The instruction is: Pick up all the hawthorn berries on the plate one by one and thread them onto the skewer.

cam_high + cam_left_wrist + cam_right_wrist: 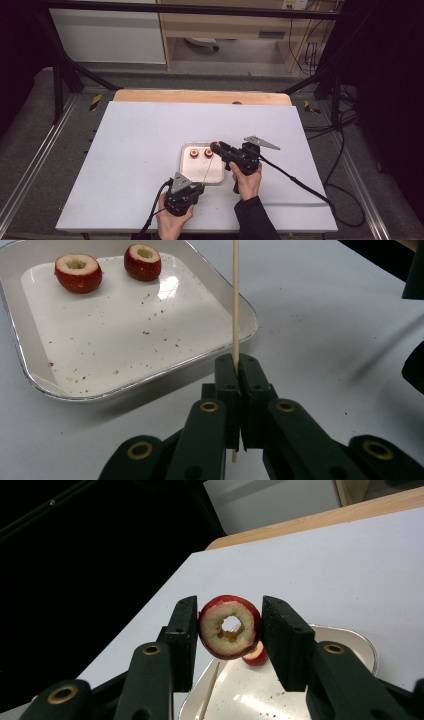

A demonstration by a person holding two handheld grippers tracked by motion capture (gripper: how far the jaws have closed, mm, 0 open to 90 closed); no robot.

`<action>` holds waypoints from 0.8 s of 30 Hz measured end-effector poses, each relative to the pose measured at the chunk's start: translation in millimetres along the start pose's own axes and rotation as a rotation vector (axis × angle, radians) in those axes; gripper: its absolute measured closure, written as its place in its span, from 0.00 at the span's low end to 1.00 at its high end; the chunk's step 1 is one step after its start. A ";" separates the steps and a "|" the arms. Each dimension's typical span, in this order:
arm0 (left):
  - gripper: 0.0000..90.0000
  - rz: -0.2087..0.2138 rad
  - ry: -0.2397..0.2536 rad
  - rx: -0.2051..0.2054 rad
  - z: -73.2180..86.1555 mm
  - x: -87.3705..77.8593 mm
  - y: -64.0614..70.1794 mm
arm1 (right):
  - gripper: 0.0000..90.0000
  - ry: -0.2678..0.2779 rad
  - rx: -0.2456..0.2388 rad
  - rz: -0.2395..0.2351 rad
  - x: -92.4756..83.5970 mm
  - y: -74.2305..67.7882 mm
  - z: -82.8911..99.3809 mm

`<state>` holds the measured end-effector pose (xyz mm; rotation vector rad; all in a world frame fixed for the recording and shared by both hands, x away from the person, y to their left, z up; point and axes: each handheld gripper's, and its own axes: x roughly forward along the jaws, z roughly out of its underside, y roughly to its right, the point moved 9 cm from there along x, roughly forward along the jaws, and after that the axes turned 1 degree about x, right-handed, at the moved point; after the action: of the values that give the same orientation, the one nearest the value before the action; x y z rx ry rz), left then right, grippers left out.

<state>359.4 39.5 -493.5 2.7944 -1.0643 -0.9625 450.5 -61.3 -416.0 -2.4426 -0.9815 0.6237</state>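
Skewering cored fruit: stick clamped left, fruit ring clamped right.

High view: my left gripper sits at 6 o'clock of the shallow white metal-rimmed tray, my right gripper at its 2 o'clock.
Left gripper view: jaws closed tight on the thin wooden skewer, upright; two red cored fruit halves at the tray's 11 o'clock.
Right gripper view: pads pinch the red hollow-cored fruit ring by its skin. Light, soft, likely crushable, so squeeze gently; the skewer is stiff but snappable, so hold it low.

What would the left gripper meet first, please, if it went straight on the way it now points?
Probably the near rim of the tray, just ahead of the left gripper, which grips the skewer.
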 end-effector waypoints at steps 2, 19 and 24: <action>0.98 0.001 0.002 -0.003 -0.3 -0.2 -0.4 | 0.67 -0.001 -0.006 -0.003 -0.2 -0.2 0.2; 0.98 0.016 0.007 -0.056 -1.4 1.4 0.4 | 0.67 -0.017 -0.024 -0.008 2.3 -1.4 8.5; 0.98 0.019 0.012 -0.083 -3.1 1.5 0.2 | 0.67 -0.017 -0.037 -0.010 3.6 -2.4 12.1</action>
<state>361.8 37.8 -491.7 2.7157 -1.0223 -0.9637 444.9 -54.4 -425.3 -2.4664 -1.0199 0.6286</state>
